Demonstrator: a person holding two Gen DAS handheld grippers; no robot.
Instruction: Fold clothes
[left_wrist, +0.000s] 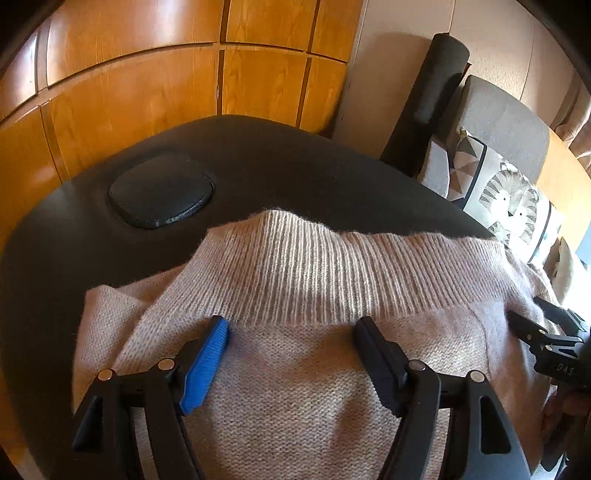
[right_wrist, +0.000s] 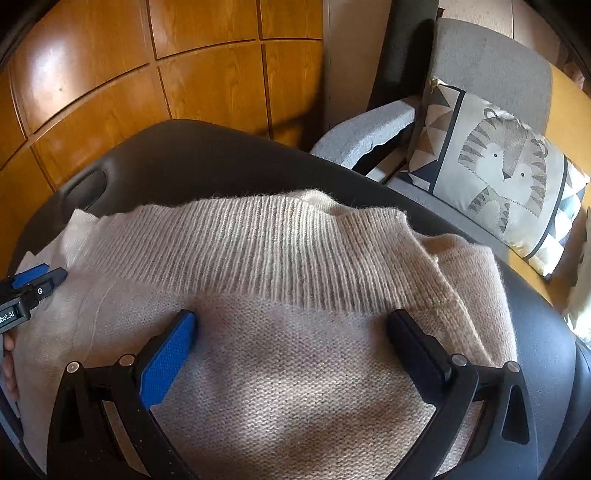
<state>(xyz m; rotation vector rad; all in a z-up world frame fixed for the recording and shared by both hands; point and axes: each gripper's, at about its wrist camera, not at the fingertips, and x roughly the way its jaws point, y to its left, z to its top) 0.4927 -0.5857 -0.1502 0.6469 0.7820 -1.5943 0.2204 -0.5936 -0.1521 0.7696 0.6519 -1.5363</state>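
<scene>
A beige knitted sweater (left_wrist: 303, 354) lies folded on a black table (left_wrist: 258, 166), its ribbed hem (left_wrist: 332, 273) towards the far edge. My left gripper (left_wrist: 291, 325) hovers over the plain knit just short of the ribbing, jaws wide apart, nothing between them. In the right wrist view the same sweater (right_wrist: 288, 369) fills the lower half, with the ribbed hem (right_wrist: 258, 251) beyond. My right gripper (right_wrist: 291, 321) stands open above the knit, empty. Each gripper shows at the edge of the other's view: the right gripper (left_wrist: 546, 332), the left gripper (right_wrist: 33, 284).
A wooden panelled wall (left_wrist: 147, 85) stands behind the table. A grey armchair (right_wrist: 491, 70) with a tiger-print cushion (right_wrist: 498, 166) sits at the right. A dark oval patch (left_wrist: 160, 188) marks the table's left part, and a handle slot (right_wrist: 86, 192) its far left rim.
</scene>
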